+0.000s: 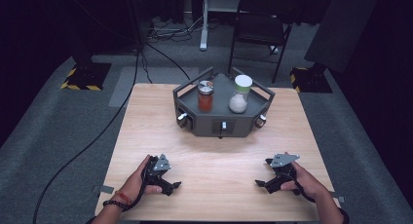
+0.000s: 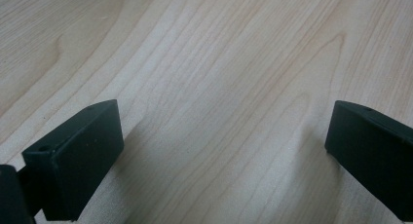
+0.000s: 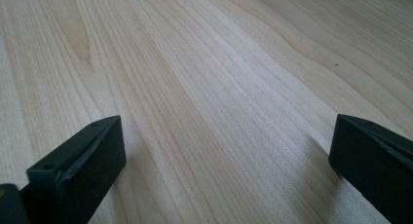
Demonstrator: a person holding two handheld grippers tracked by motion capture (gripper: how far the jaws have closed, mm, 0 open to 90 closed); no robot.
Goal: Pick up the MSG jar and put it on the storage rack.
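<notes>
On table, two jars, one tray, two grippers

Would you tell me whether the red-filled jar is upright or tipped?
Upright: the red-filled jar stands lid-up on the grey tray.

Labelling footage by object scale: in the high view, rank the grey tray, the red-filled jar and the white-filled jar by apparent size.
1. Grey tray, clearly largest.
2. White-filled jar, slightly bigger.
3. Red-filled jar, though the two jars are close.

Rack at the bench's far centre; two jars in it: jar left, shaker right.
</notes>
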